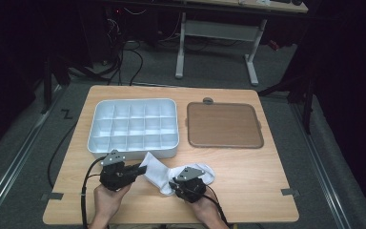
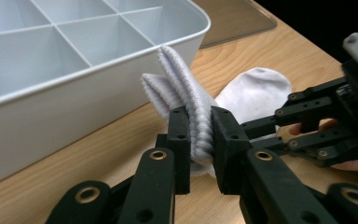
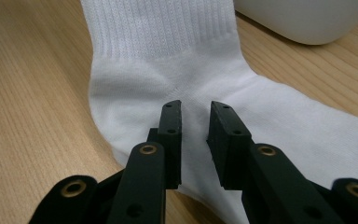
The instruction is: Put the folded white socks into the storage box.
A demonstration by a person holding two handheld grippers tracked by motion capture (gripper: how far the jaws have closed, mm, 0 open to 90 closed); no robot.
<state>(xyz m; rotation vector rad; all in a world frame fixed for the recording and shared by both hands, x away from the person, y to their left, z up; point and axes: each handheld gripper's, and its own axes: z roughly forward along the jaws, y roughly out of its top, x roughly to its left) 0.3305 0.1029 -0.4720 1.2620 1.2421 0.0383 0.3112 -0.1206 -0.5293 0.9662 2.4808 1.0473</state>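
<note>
Lower centre of the high view: left gripper (image 1: 140,168) pinches the white sock's (image 1: 164,177) ribbed cuff (image 2: 193,114); right gripper (image 1: 177,183) clamps its heel. Pulling apart risks slipping.

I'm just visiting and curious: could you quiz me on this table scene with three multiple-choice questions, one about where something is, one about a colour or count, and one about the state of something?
1. Where does the brown tray lie? A) right of the white organiser box B) inside it C) under the sock
2. What colour is the sock? A) black B) white C) red
3. What is the left gripper doing? A) hanging open B) pinching the sock's ribbed cuff C) holding the tray

Answers:
1 A, the two sit side by side in the high view.
2 B, white in every view.
3 B, the cuff is squeezed between its jaws.
</note>
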